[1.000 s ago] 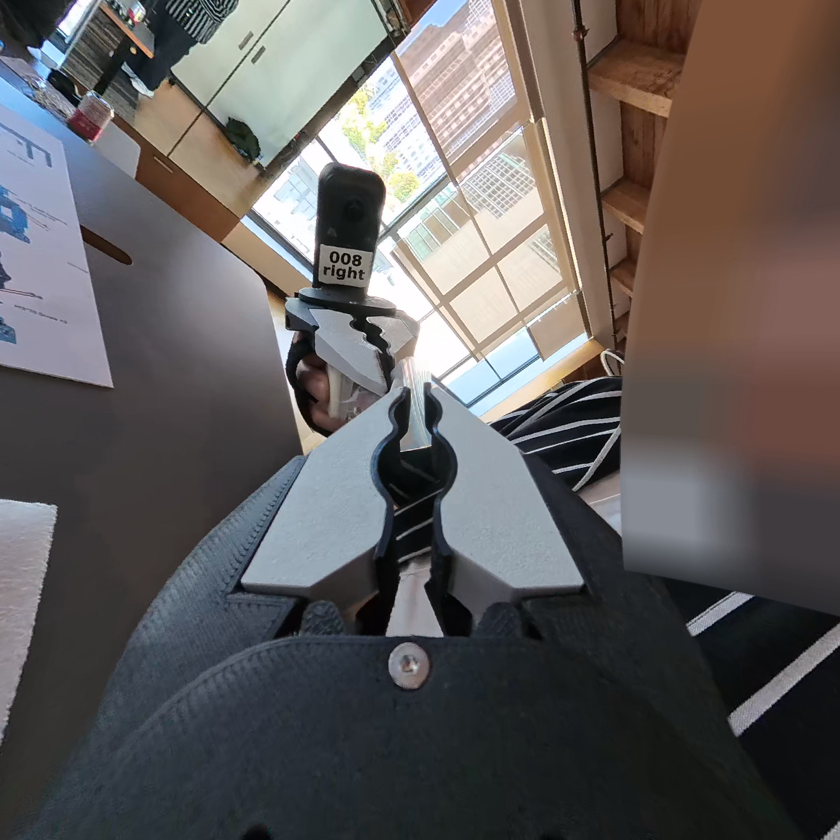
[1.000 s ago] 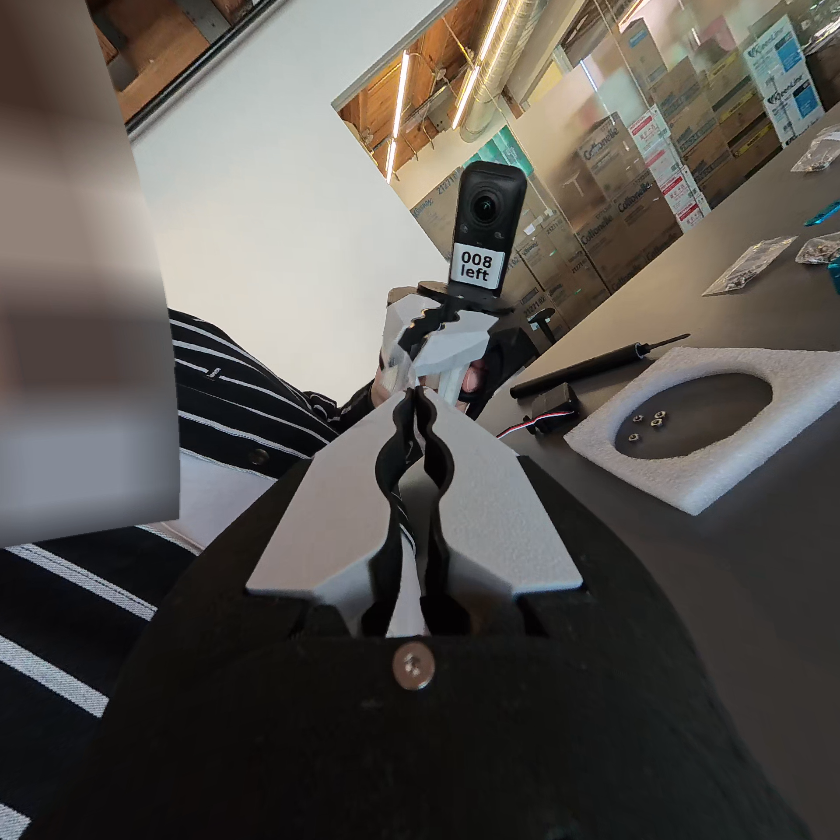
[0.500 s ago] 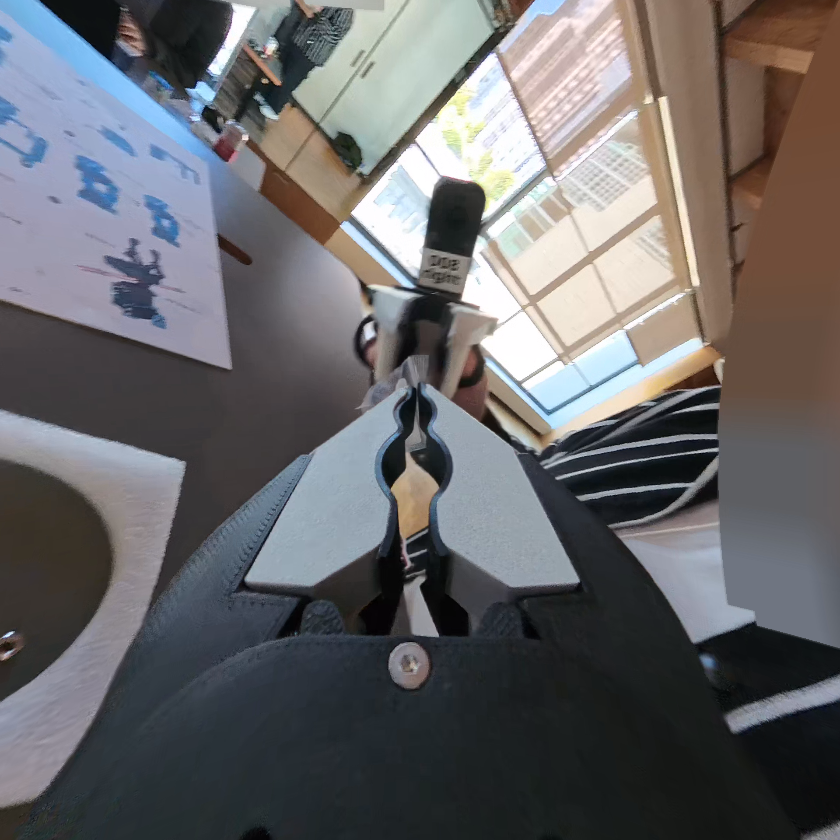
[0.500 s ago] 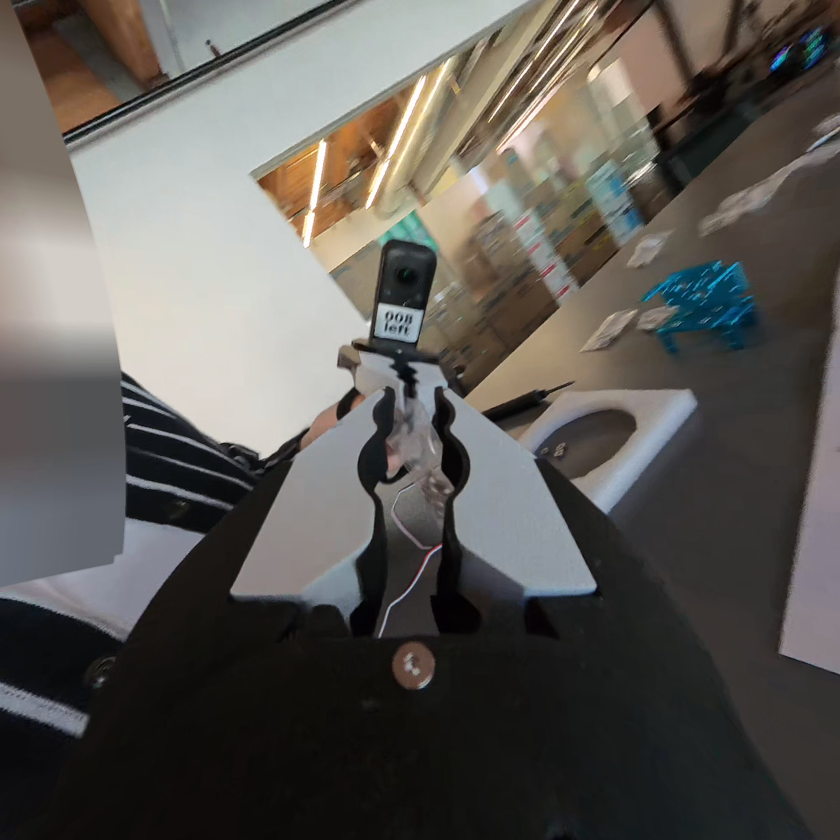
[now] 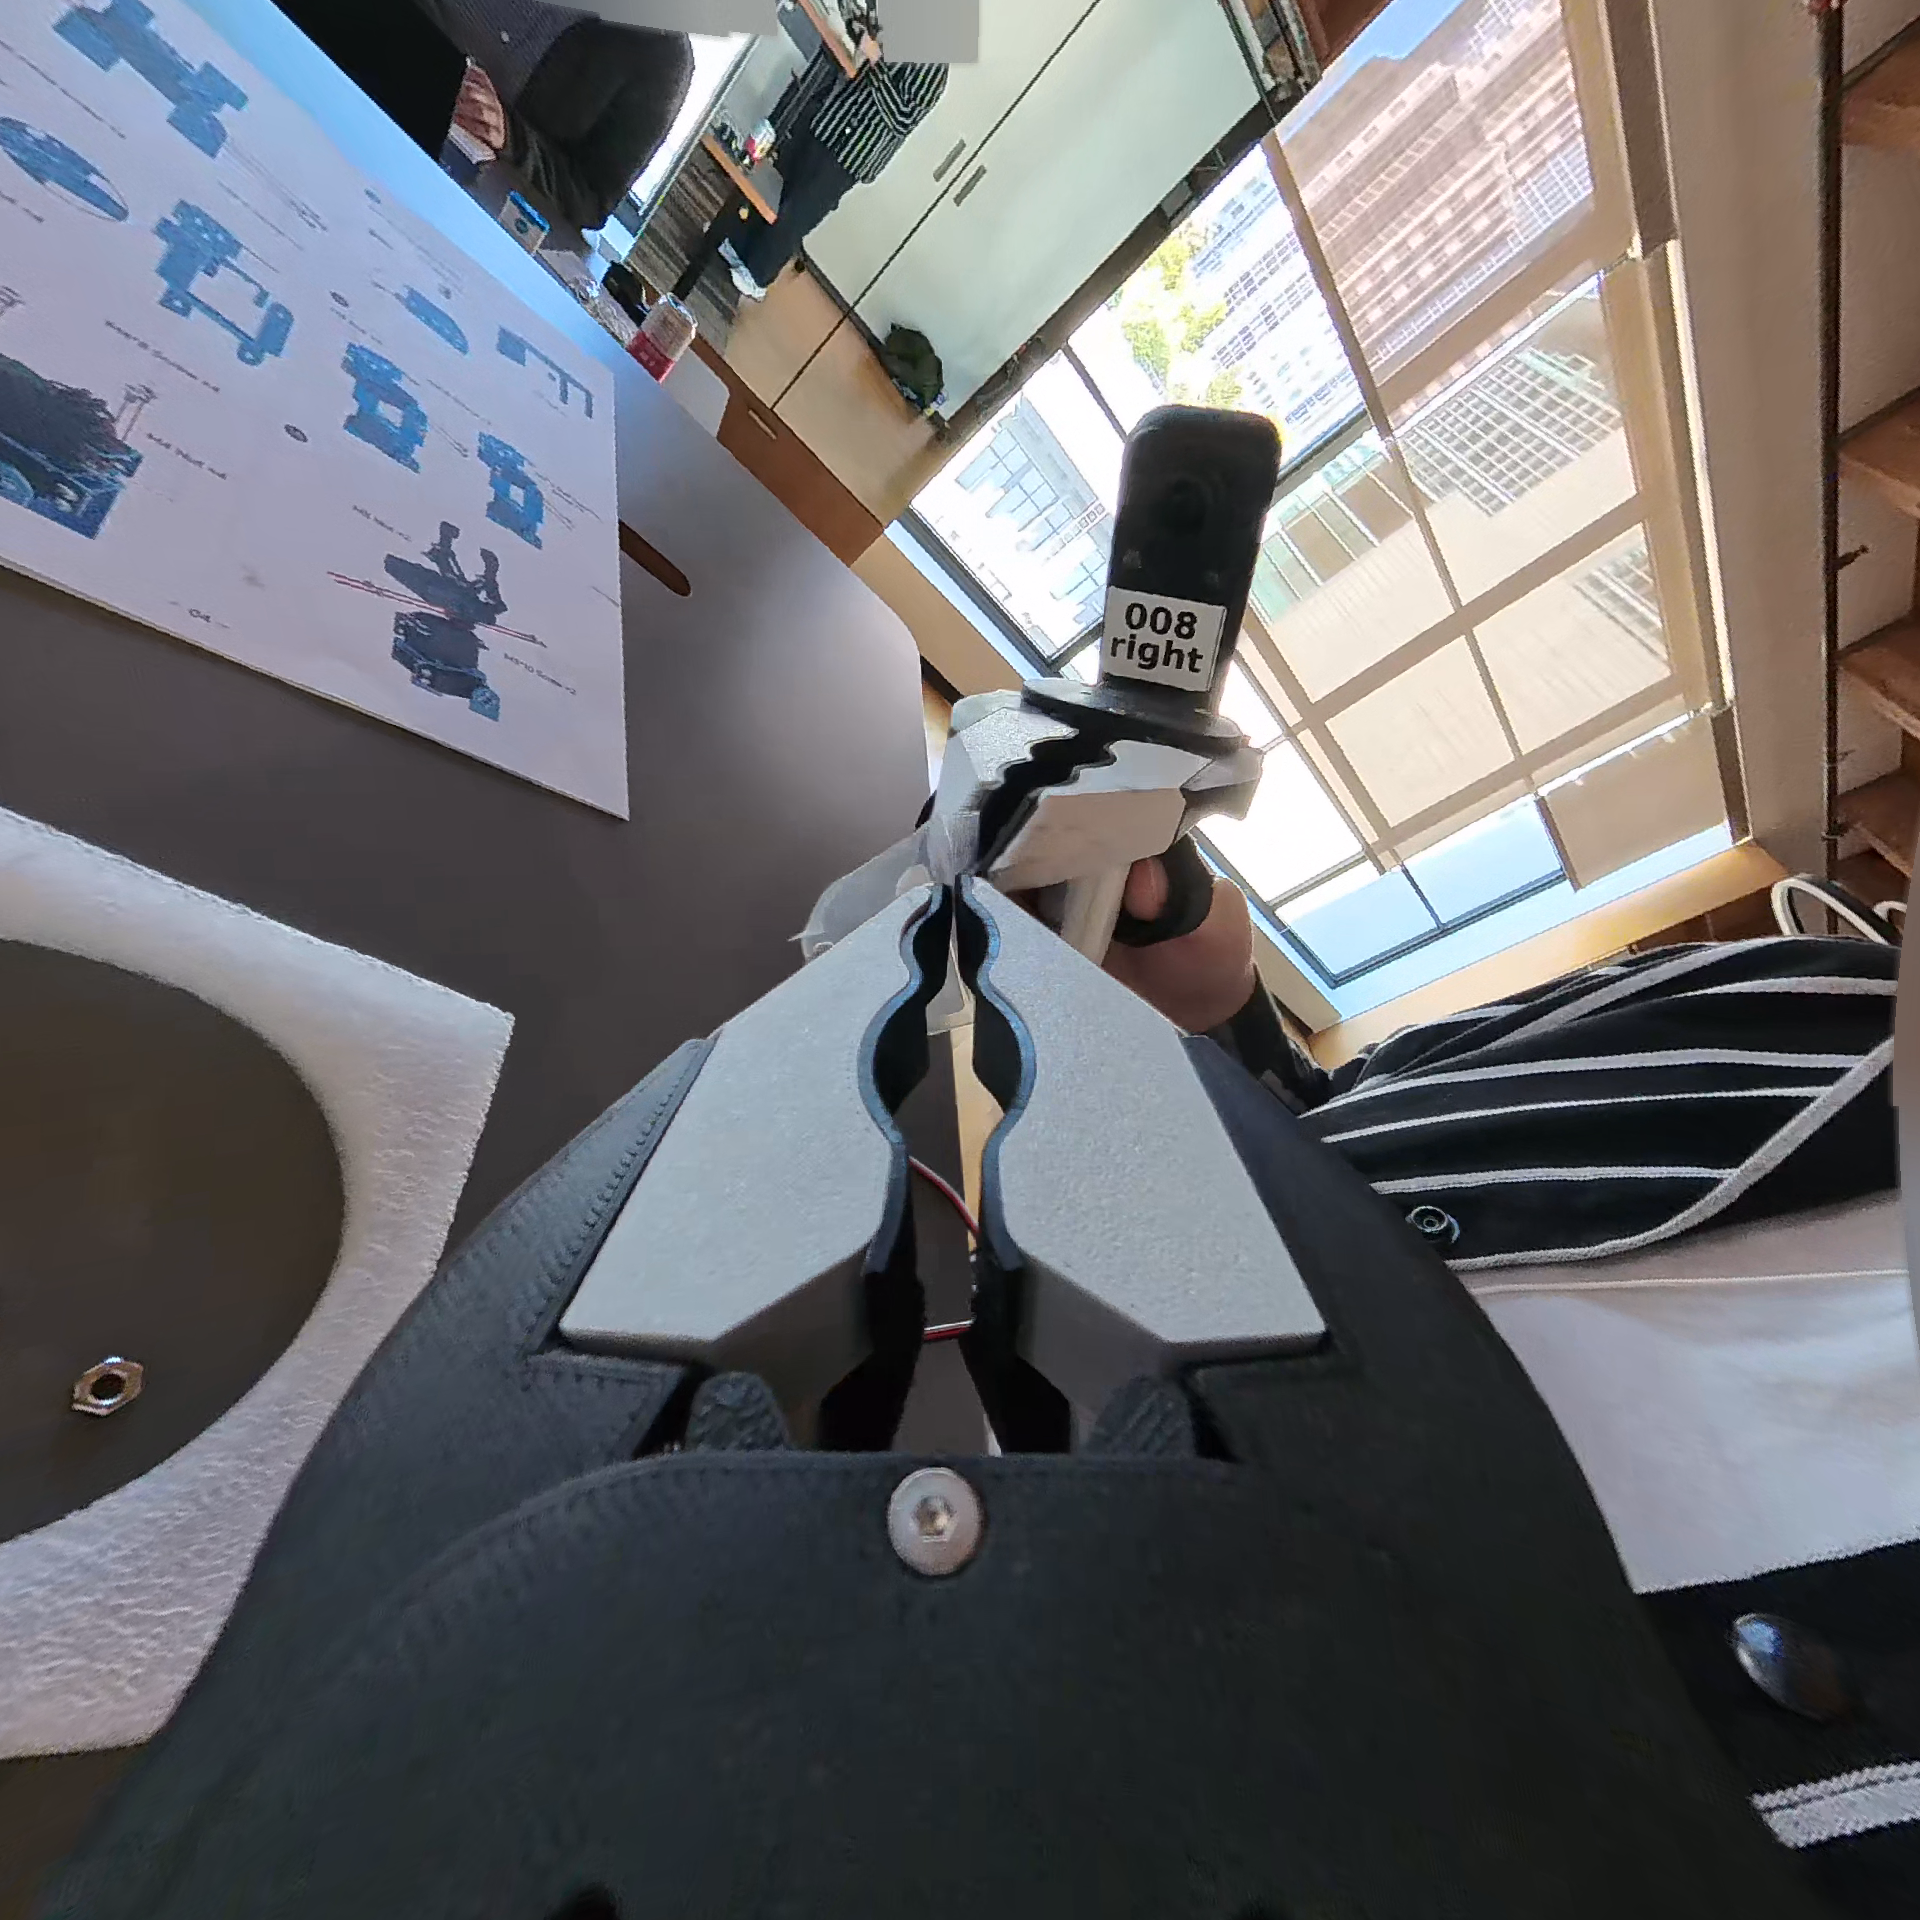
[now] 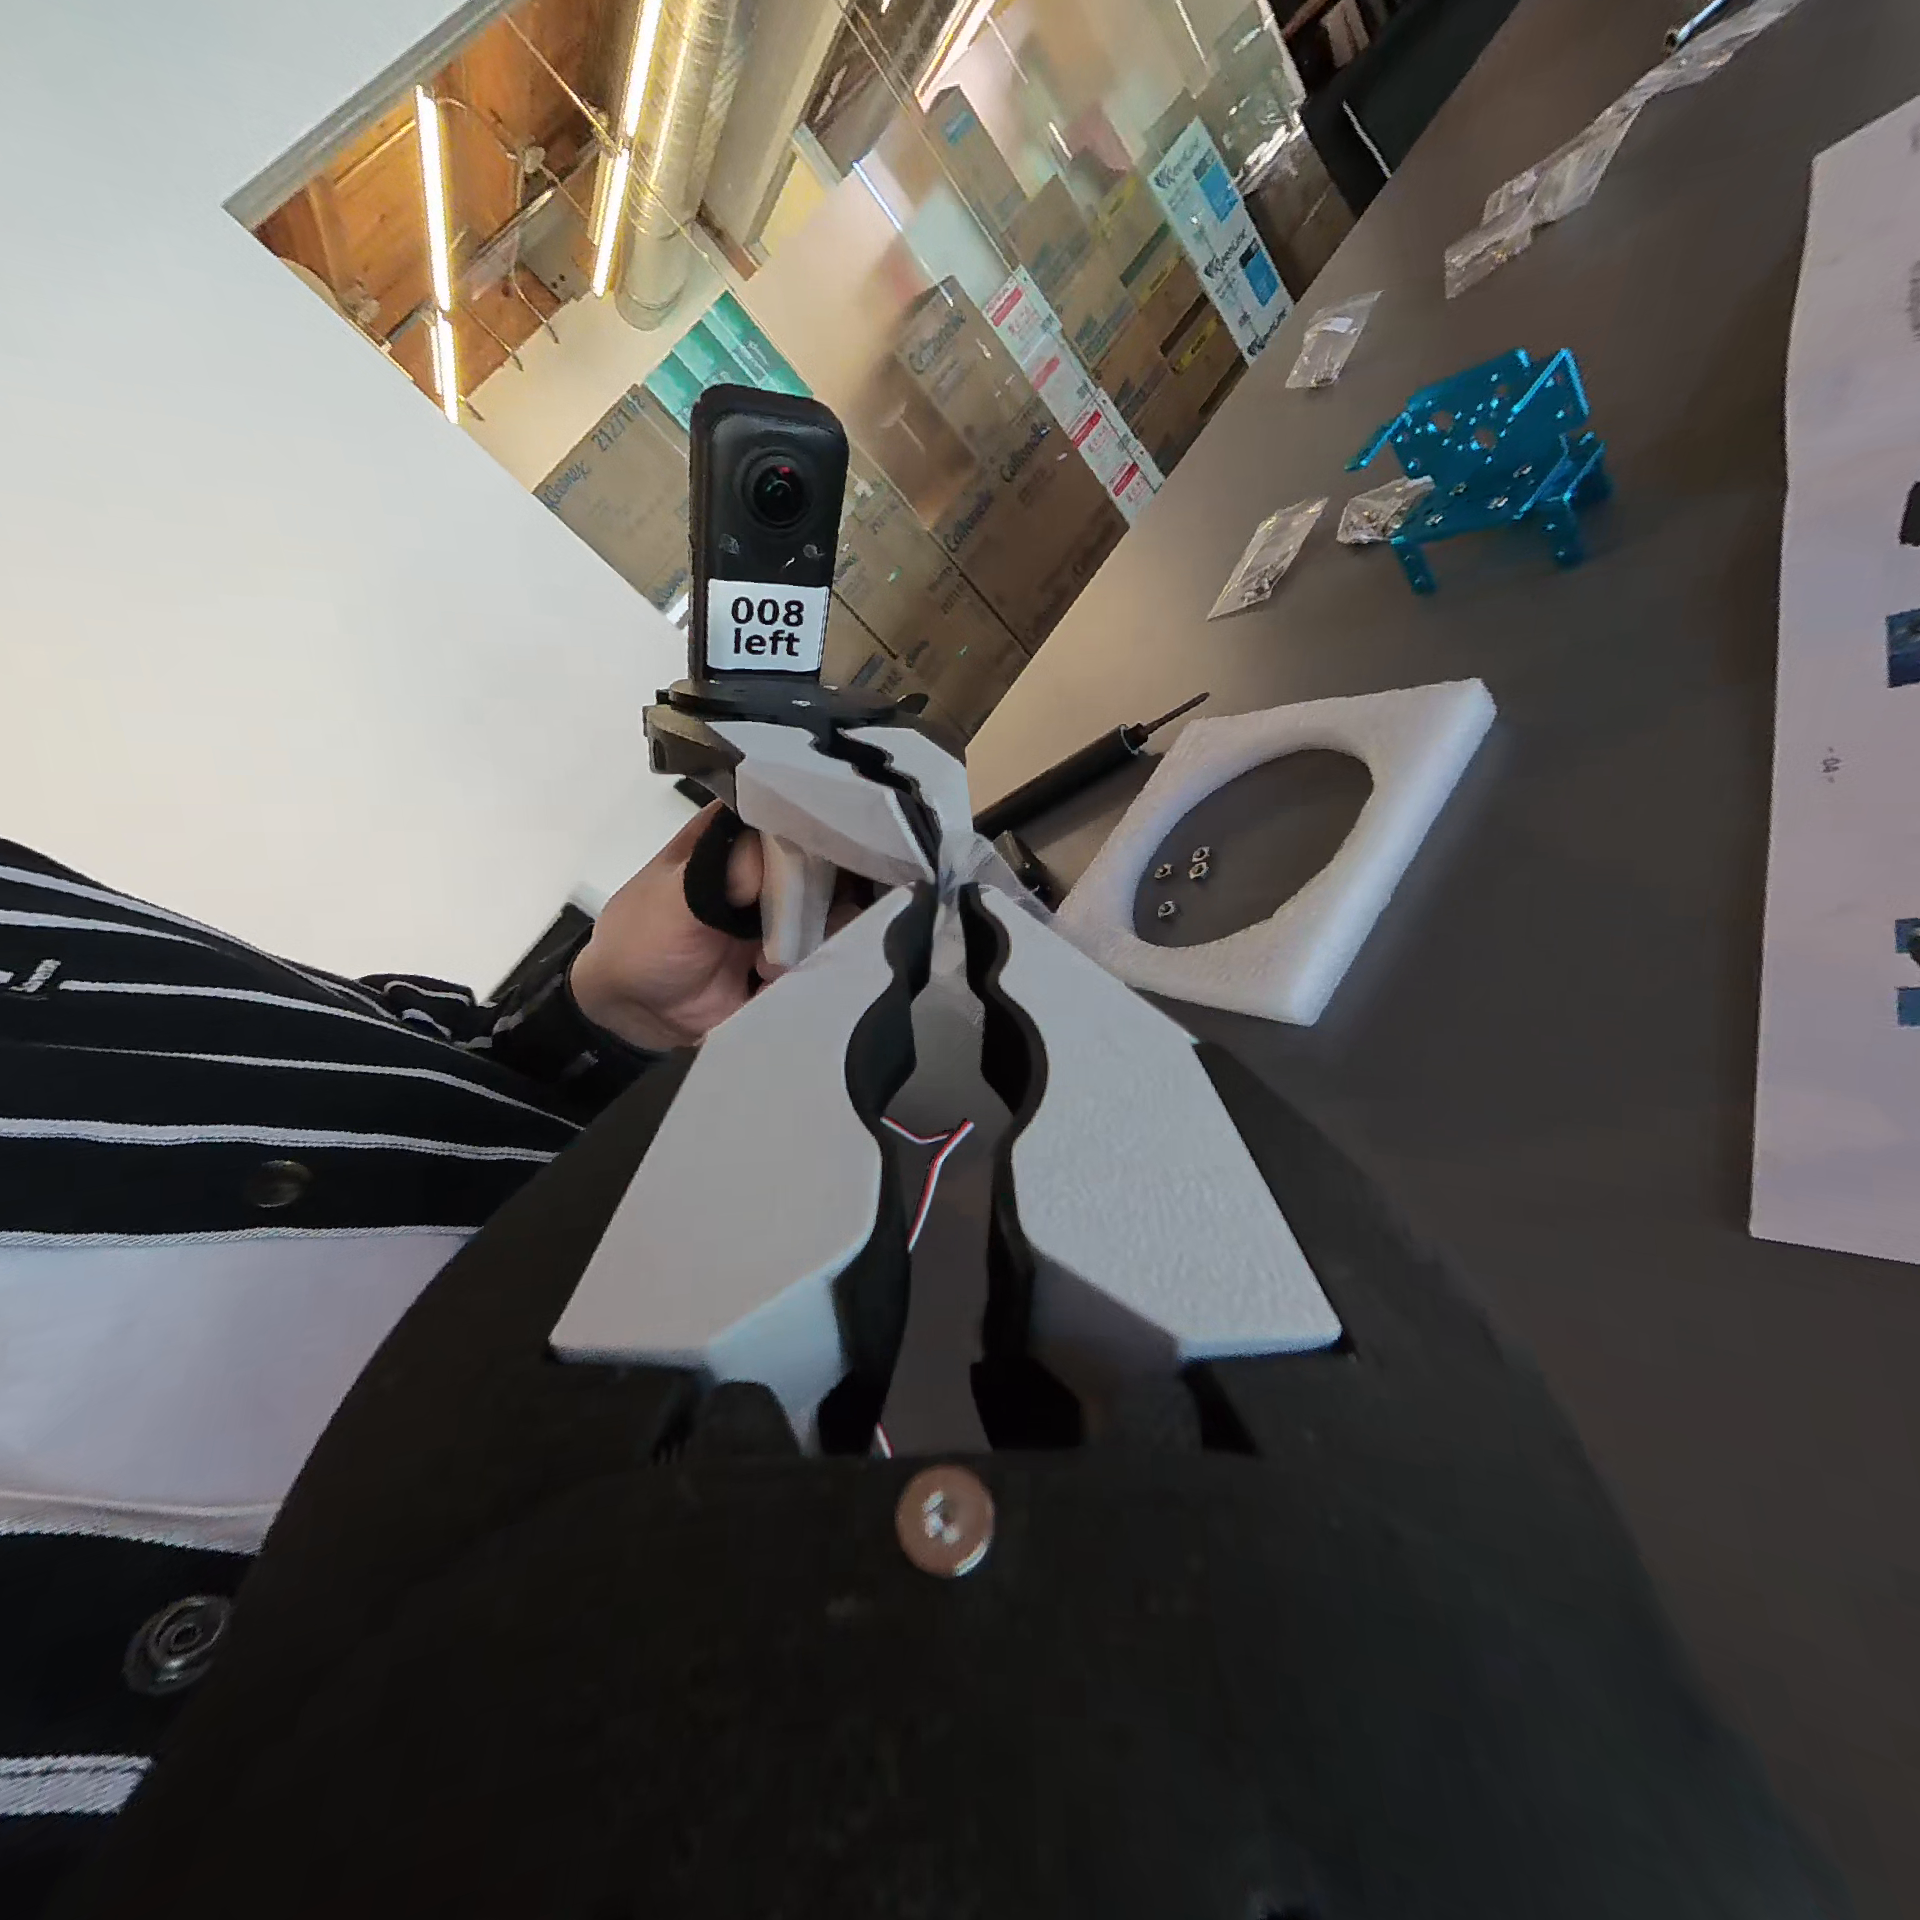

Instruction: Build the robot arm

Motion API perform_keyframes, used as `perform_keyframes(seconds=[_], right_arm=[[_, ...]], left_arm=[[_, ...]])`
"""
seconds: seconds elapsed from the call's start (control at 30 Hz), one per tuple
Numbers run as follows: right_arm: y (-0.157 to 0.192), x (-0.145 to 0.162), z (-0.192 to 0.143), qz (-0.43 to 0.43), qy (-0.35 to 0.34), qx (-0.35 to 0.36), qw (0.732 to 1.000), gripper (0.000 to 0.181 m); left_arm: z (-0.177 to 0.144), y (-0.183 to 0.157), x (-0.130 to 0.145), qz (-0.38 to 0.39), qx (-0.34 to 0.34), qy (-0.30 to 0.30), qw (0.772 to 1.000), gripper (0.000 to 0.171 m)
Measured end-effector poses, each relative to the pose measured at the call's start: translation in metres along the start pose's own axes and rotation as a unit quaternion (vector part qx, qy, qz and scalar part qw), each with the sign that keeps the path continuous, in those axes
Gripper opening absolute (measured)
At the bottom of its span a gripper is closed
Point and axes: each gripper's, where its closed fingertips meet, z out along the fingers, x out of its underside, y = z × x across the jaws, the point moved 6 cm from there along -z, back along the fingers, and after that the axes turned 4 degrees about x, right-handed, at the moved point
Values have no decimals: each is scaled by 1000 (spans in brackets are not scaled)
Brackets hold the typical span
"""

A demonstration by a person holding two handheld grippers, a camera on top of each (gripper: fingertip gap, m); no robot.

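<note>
Jaws of both grippers pinch one clear bag [image 6: 951, 868] tip to tip; pulling apart could tear it.

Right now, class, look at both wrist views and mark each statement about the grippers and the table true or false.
1. The left gripper and the right gripper pinch the same clear plastic bag. True.
2. A blue metal bracket stands on the table, farther from the grippers than the white foam square. True.
3. The foam square's round cut-out is empty. False: small metal nuts lie in it.
4. The left gripper holds the black screwdriver. False: the screwdriver lies on the table beside the foam square.
</note>
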Motion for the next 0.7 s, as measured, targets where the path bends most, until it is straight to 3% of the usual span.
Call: perform_keyframes(seconds=[0.27,0.7], right_arm=[[-7,5,3,58,-2,0,998,0],[-11,11,0,36,35,17,999,0]], left_arm=[[3,3,3,20,-31,12,999,0],[7,11,11,-2,-32,25,999,0]])
